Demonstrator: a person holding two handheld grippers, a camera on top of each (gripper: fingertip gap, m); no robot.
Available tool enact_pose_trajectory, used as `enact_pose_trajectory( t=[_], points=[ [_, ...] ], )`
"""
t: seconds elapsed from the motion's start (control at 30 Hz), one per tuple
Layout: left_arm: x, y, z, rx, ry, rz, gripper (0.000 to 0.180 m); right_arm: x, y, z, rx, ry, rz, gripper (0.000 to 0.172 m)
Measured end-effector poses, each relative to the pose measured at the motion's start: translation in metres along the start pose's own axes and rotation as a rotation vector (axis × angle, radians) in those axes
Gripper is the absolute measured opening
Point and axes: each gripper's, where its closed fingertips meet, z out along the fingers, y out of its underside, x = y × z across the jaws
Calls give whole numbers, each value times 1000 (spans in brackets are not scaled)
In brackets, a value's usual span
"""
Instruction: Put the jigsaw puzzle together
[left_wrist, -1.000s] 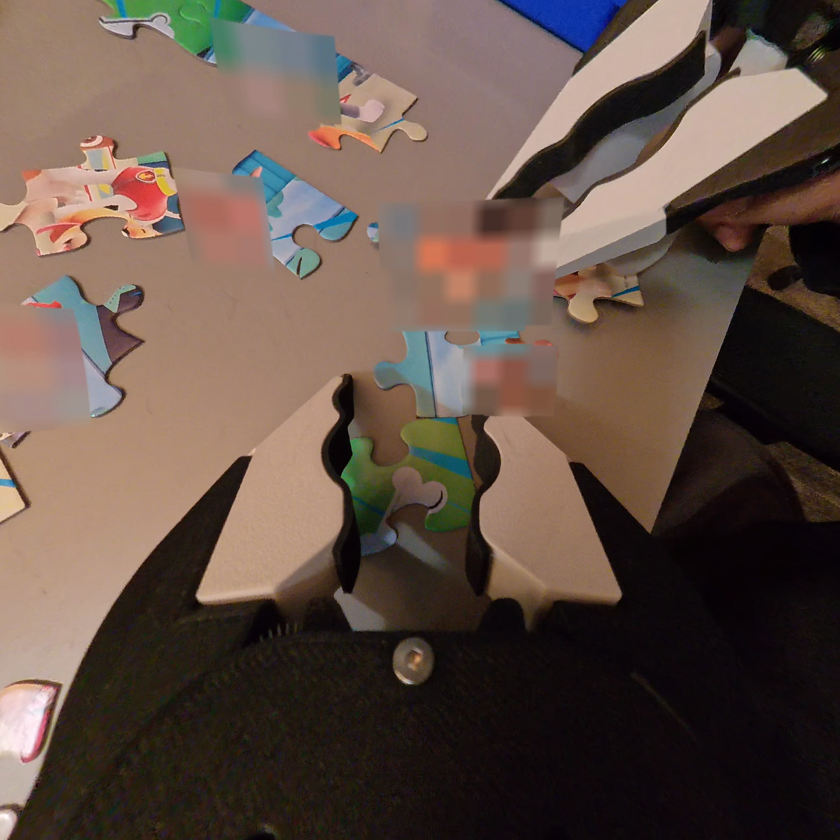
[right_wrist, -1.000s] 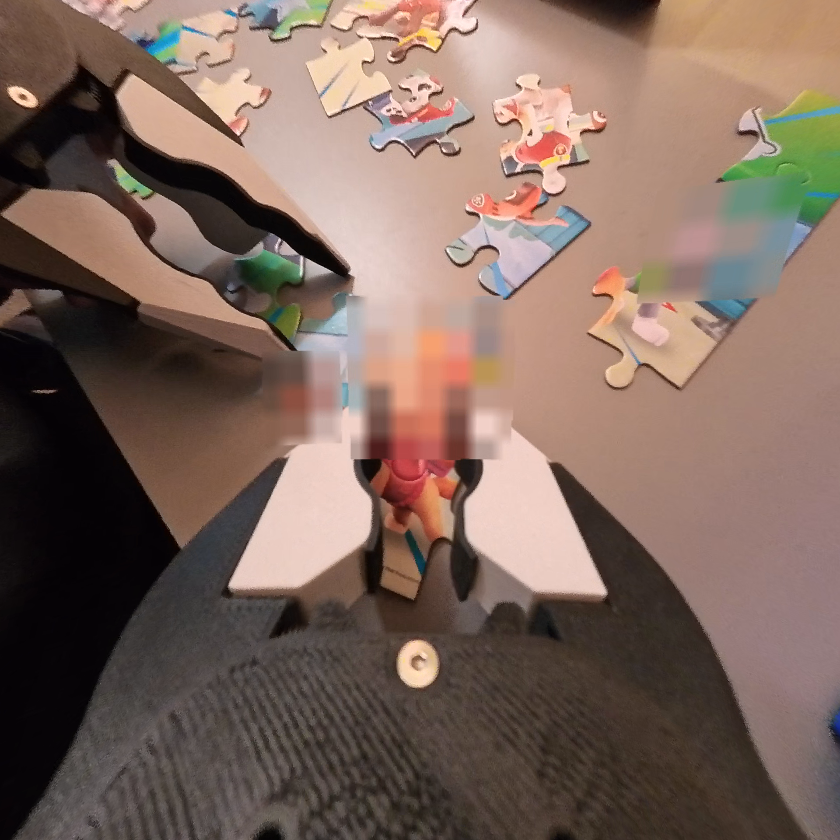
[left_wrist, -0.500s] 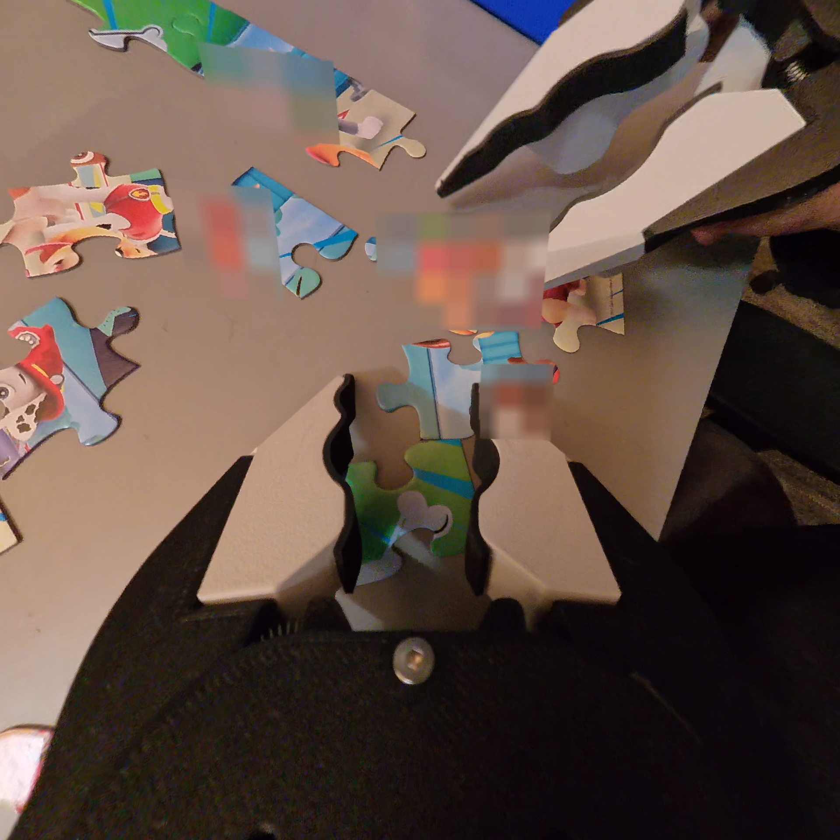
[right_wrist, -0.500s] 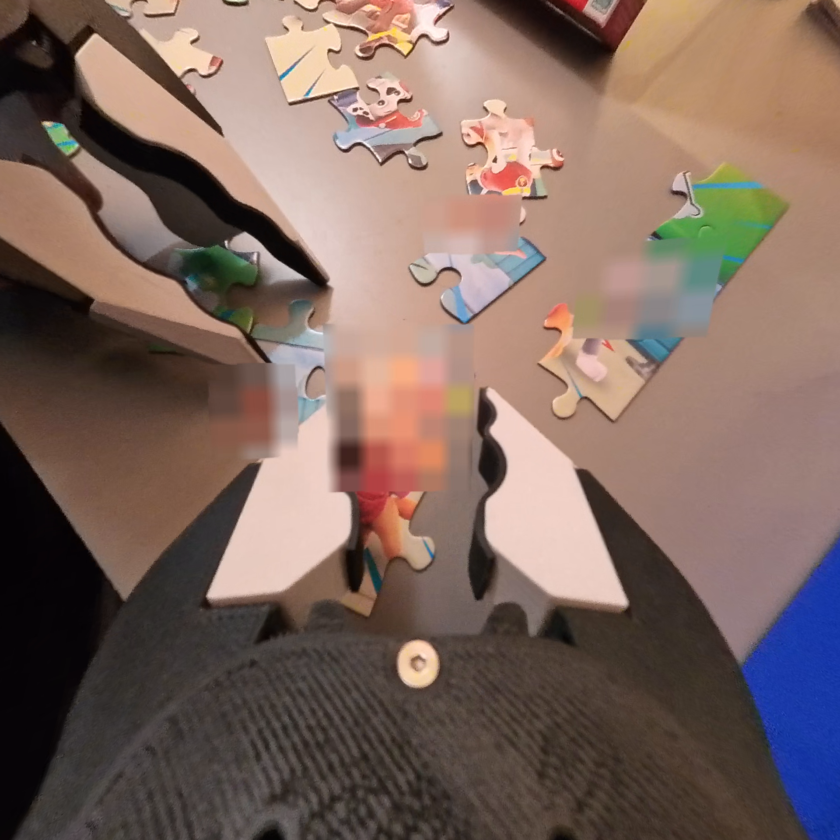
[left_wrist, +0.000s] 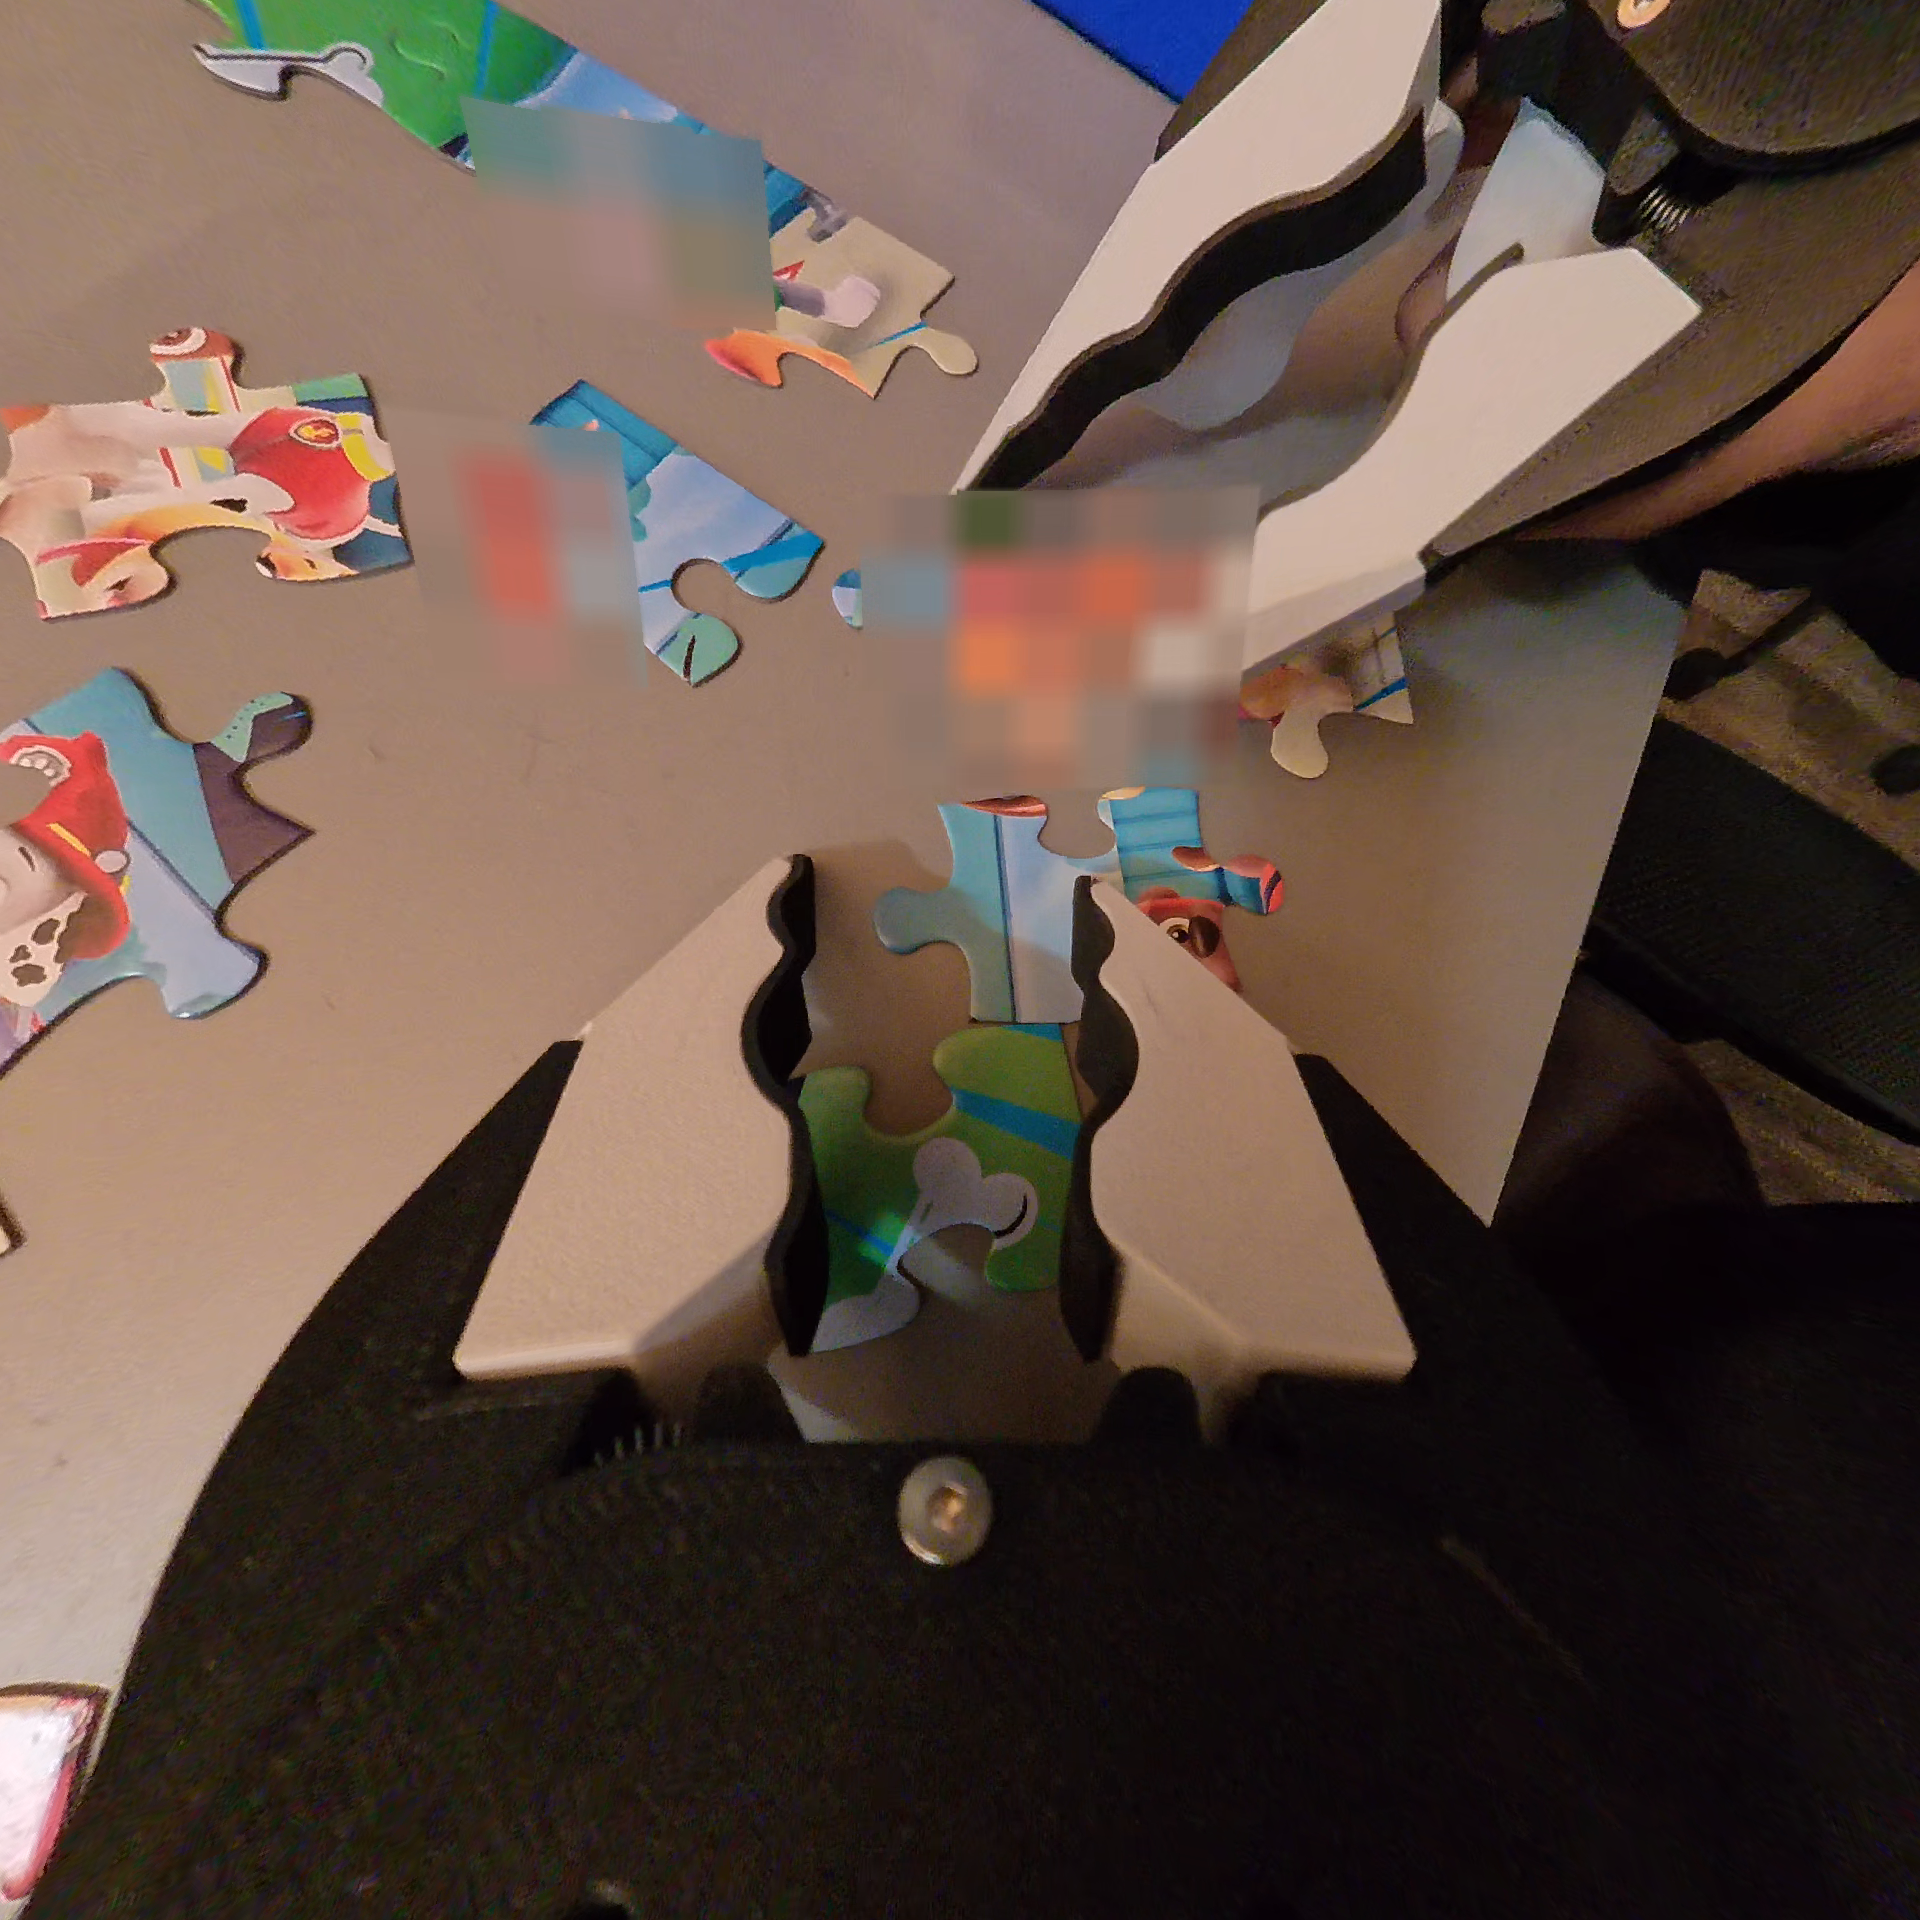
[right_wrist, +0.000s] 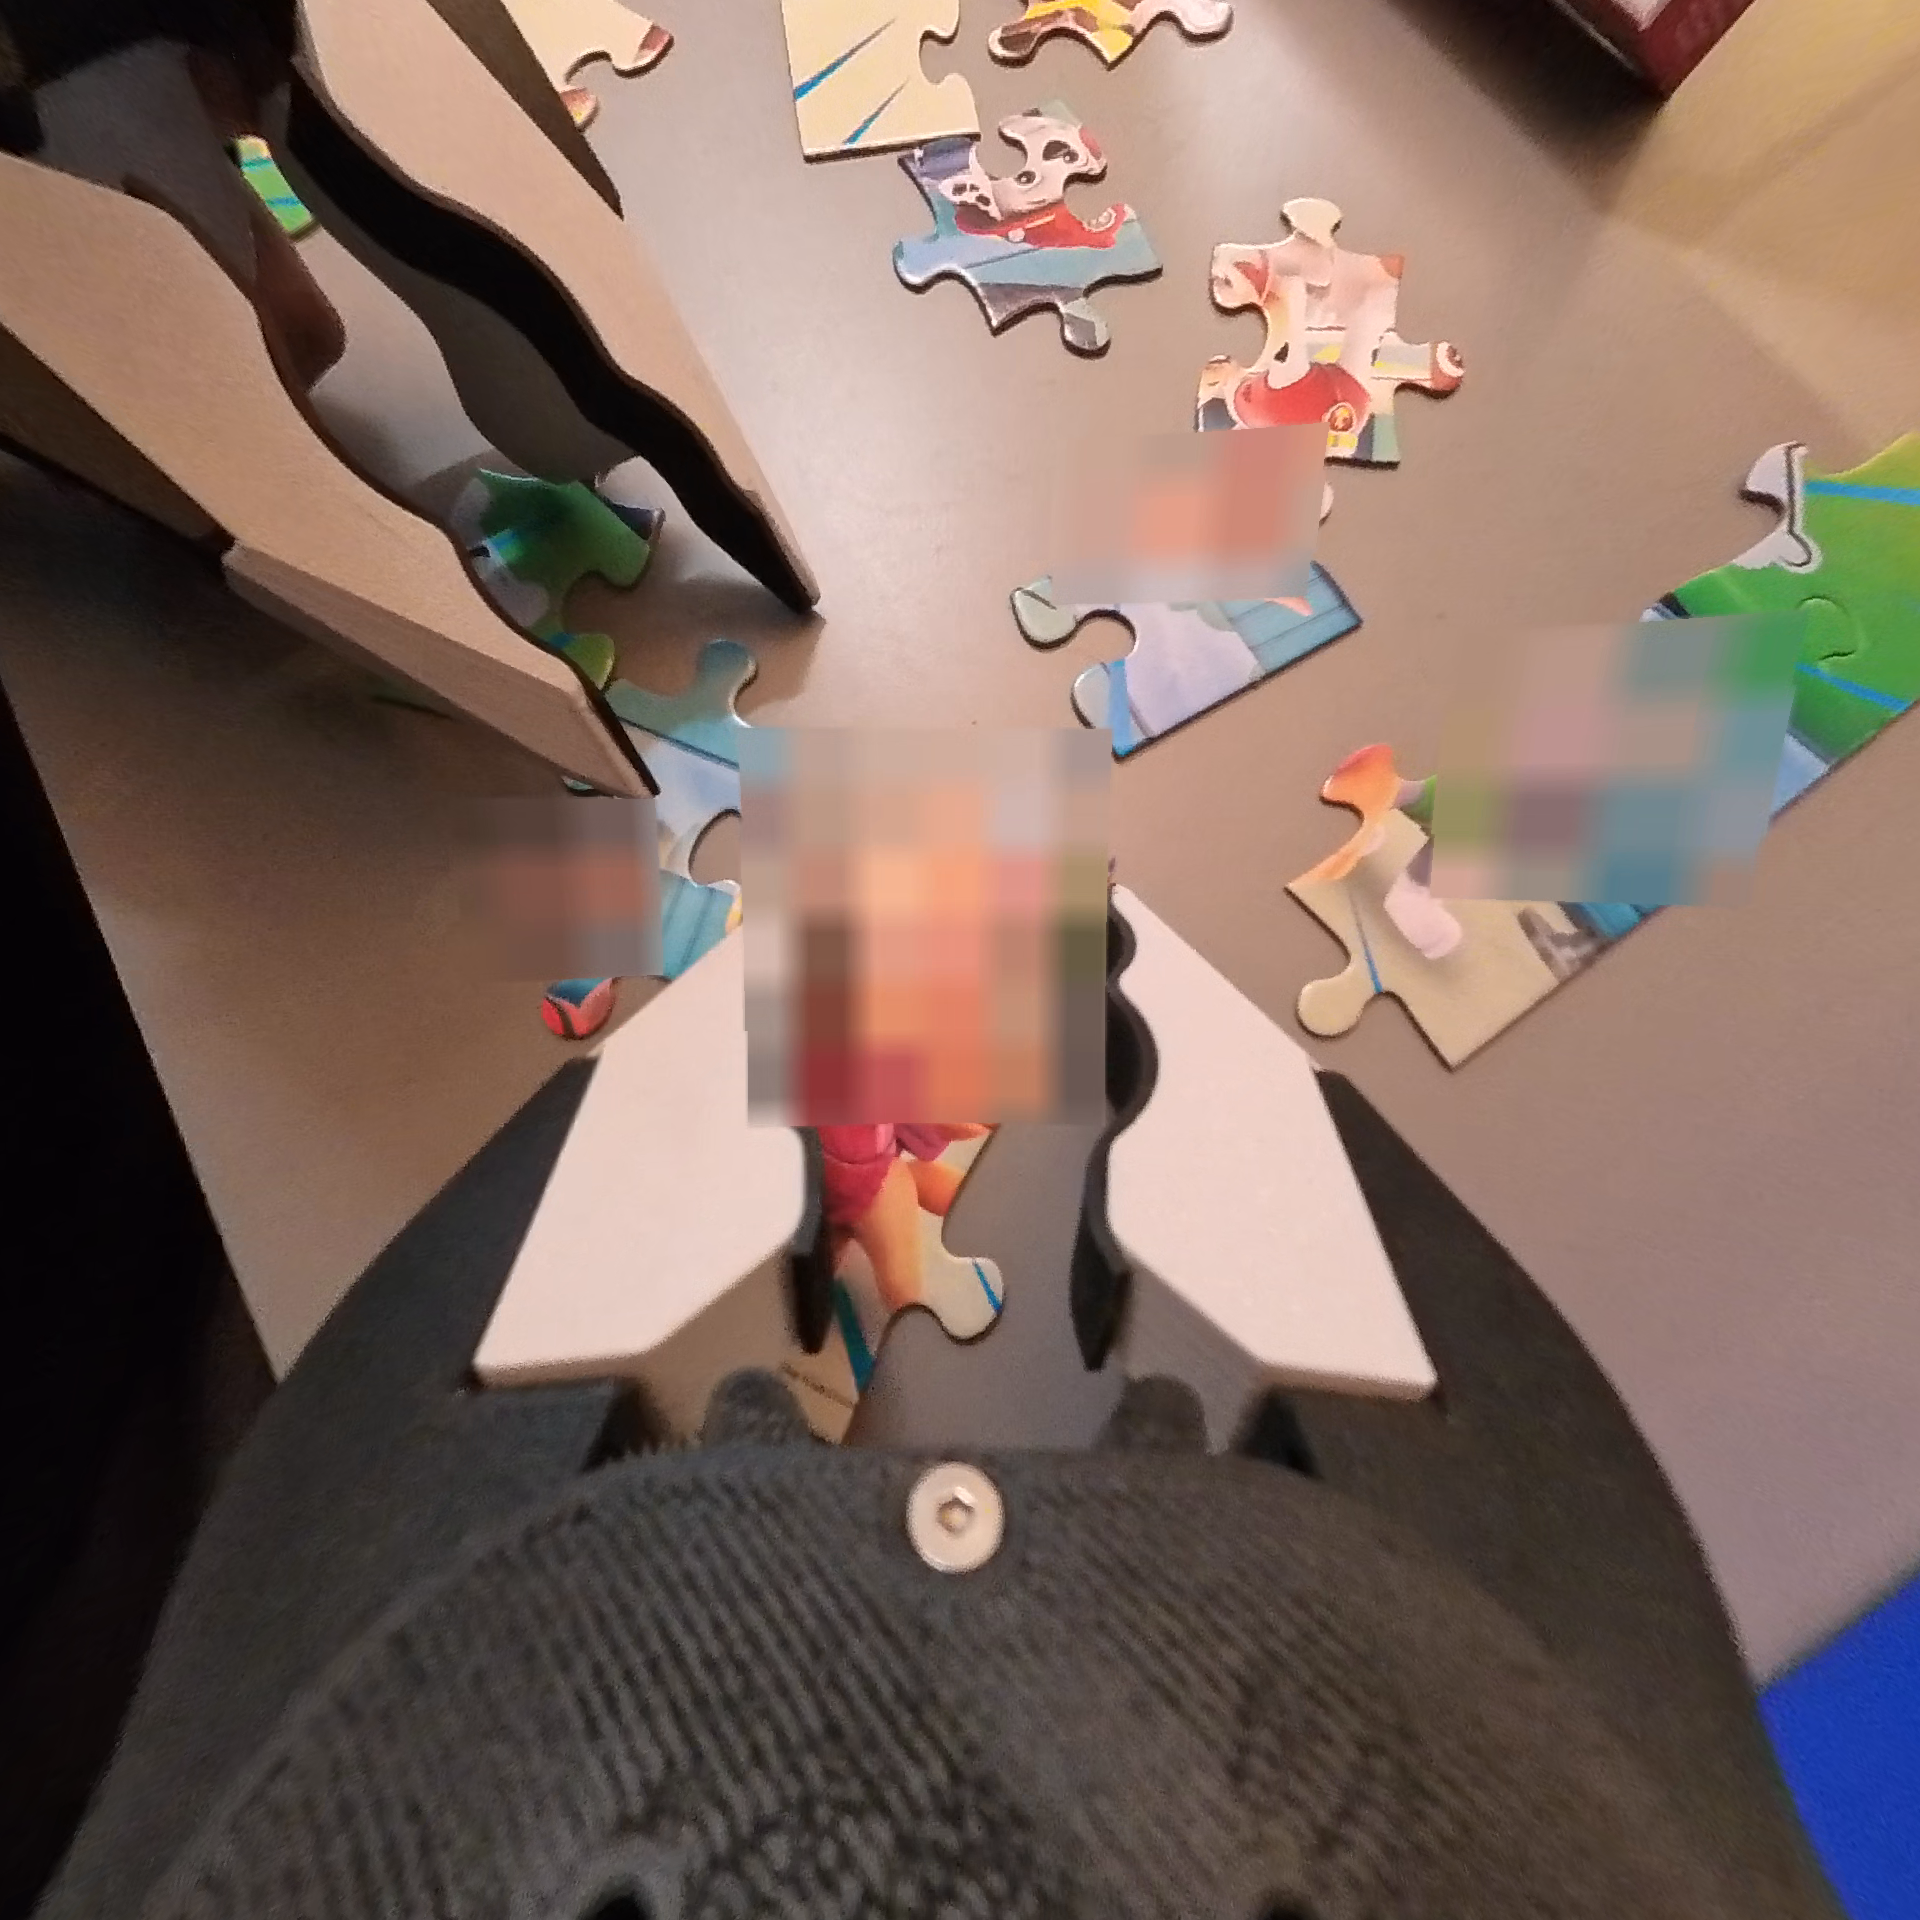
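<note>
green pc (left_wrist: 940, 1174) btwn open left tongs (left_wrist: 940, 883); flat on table (left_wrist: 499, 831)

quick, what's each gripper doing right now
Left gripper: open, astride a green puzzle piece lying on the table.
Right gripper: open, holding nothing.

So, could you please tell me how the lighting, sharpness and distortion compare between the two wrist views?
Left wrist view: dim warm light, sharp, glare on the green puzzle piece, wide-angle bending at the edges. Right wrist view: equally dim, softer, the table grey, mosaic patches covering several pieces.
</note>
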Motion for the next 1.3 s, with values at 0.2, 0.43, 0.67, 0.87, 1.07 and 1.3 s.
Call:
enact_pose_trajectory(
  t=[0.2, 0.43, 0.67, 0.87, 1.07, 1.3],
  points=[
    [0, 0, 0, 2, 4, -6, 47, -4, 1, -3, -8, -18, 27, 41],
    [0, 0, 0, 3, 8, -11, 47, -8, 11, -28, -25, 24, 53, 44],
    [-1, 0, 0, 1, -3, -6, 46, -15, 20, -31, -30, 164, 122, 55],
    [-1, 0, 0, 0, -8, 0, 46, -18, 23, -22, -13, 207, 158, 42],
    [-1, 1, 0, -4, -21, 13, 46, -18, 23, -23, -1, 202, 176, 41],
    [-1, 1, 1, -5, -25, 17, 46, -20, 14, -29, 76, 155, 235, 24]
  ],
)
